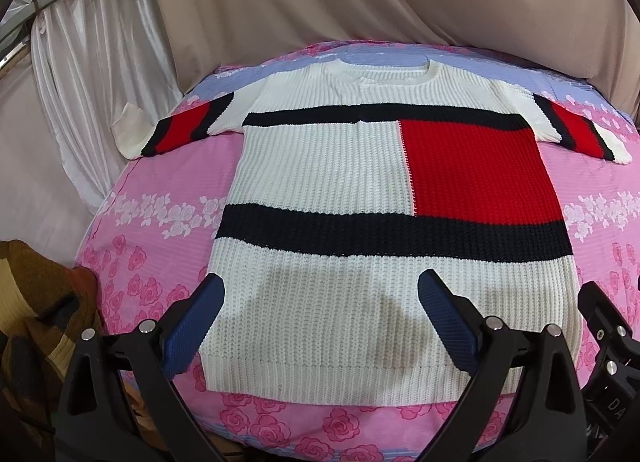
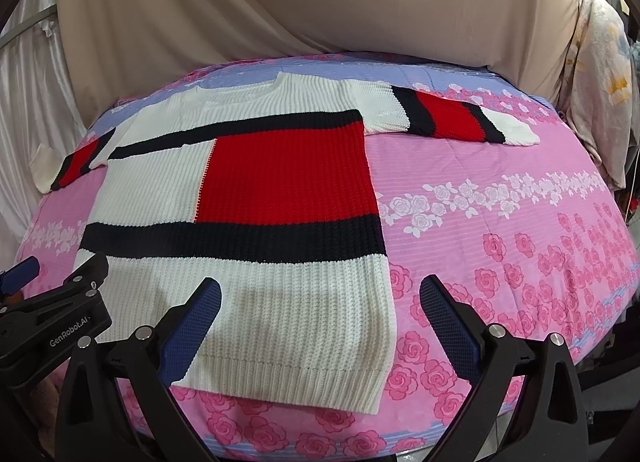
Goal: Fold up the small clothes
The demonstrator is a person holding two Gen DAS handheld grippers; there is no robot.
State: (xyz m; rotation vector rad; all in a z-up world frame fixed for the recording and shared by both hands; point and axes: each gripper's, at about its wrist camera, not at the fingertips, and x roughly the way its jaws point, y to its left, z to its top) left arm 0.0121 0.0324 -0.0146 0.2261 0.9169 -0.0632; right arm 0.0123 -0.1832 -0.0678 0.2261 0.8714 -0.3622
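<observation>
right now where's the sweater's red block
In both wrist views the red block sits on the right half of the sweater, between its two dark bands, on the pink floral bedspread.

left gripper: jaws wide apart, above the hem | knit sweater: white, red and navy, flat, sleeves spread | rose-print bedsheet: pink, beneath | right gripper: partly visible at right edge | brown plaid fabric: lower left
</observation>
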